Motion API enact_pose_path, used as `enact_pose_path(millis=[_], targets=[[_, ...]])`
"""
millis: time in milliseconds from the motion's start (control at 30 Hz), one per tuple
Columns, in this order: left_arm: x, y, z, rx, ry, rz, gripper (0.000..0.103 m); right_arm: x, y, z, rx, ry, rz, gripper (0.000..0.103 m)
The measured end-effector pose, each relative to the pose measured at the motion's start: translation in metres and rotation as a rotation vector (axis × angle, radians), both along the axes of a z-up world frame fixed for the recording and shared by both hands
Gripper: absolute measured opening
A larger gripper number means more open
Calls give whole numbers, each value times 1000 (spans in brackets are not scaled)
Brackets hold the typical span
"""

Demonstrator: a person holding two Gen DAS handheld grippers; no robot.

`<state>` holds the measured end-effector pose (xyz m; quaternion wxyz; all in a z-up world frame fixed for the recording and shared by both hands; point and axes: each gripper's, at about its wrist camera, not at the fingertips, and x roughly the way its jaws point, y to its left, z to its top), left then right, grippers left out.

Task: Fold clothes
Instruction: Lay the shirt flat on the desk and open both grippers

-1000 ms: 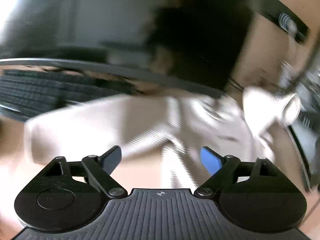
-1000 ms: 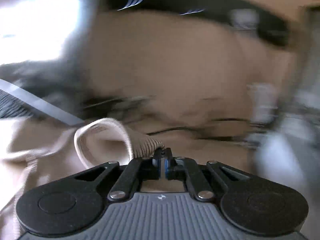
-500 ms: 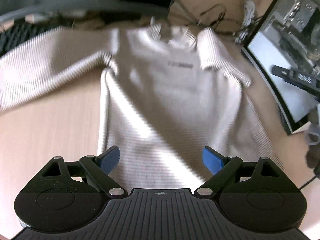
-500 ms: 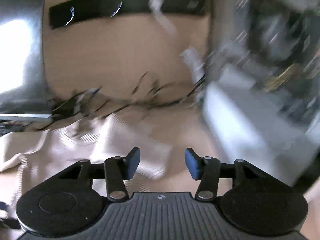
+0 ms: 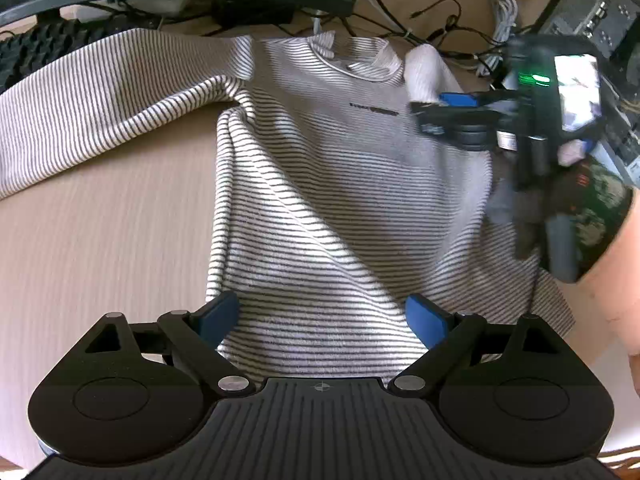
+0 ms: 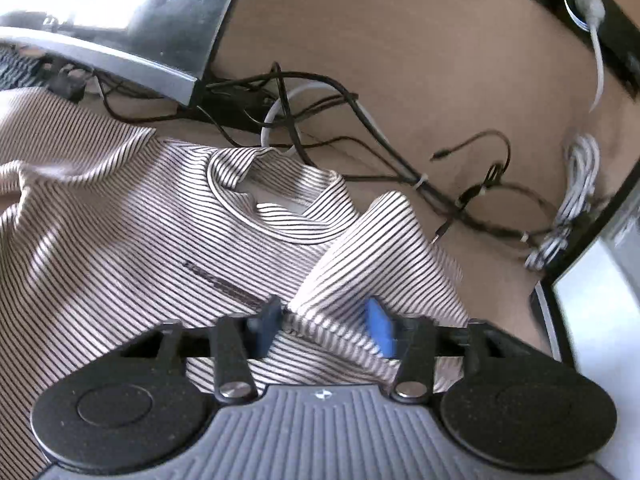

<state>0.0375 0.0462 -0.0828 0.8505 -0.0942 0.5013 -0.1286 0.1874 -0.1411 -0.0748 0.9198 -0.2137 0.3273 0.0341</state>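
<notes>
Pale wood makes up the desk [image 5: 100, 220], and it carries everything here. A striped shirt [image 5: 320, 200] lies flat on the middle of the desk, its neck hole pointing to the far edge. One long sleeve [image 5: 100, 100] stretches out toward the left edge. The other sleeve [image 6: 380, 248] is folded over onto the chest, near the neck. A small dark label sits on the chest.

Behind the shirt, along the far edge, stands a dark monitor [image 6: 152, 20]. A black keyboard [image 5: 36, 48] lies in the far left corner. Black cables [image 6: 320, 112] tangle beside the neck hole, and a white cable bundle [image 6: 576, 200] lies near the far right corner.

The left gripper [image 5: 322, 318] hangs over the bottom hem of the shirt. Its blue fingers [image 5: 426, 320] are spread wide and nothing is pinched.

The right gripper [image 6: 324, 326] is at the folded sleeve. Its jaws are closing, with sleeve cloth bunched between them, but the pads do not squeeze it.
</notes>
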Motion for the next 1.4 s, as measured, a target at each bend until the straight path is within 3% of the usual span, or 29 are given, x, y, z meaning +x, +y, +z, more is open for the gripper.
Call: enact_pose_path(millis=[33,133,200,333,400,433,467,533,633,800,900,1000,1167,1300,1400], targets=[[4,0,0,-6,2,6,94,-4,-10,9,14,-22,-31,18],[9,5,0,-27,2,21,94,-12,-48,39,28,-110,-182,15],[11,9,0,-41,-1,20,94,-21,-78,58,-39,-182,-307,15],[14,14,0,-52,-8,6,94,-55,-103,86,-96,-268,-406,24],[14,15,1,-48,-8,4,94,-74,-110,98,-105,-299,-433,36],[13,15,4,-45,-11,7,94,-84,-106,96,-76,-291,-431,46],[10,13,8,-46,-29,-6,94,-94,-103,94,-38,-281,-427,46],[3,10,15,-47,-66,-33,94,-113,-102,88,191,-209,-408,47],[-4,6,12,-70,-71,-84,94,-128,-87,51,525,3,-373,46],[-11,6,-3,11,-81,-93,94,-148,-56,-2,545,149,-400,46],[-19,6,2,46,-78,-55,94,-165,-47,-5,502,125,-370,46],[-40,-5,19,122,-117,2,94,-183,-51,8,573,84,-337,47],[-93,-31,55,172,-200,97,96,-238,-38,49,566,-65,-174,86],[-142,-55,83,208,-284,99,98,-288,-27,73,570,-87,-68,97],[-171,-63,91,204,-319,134,98,-315,-30,79,566,-100,-89,100]])
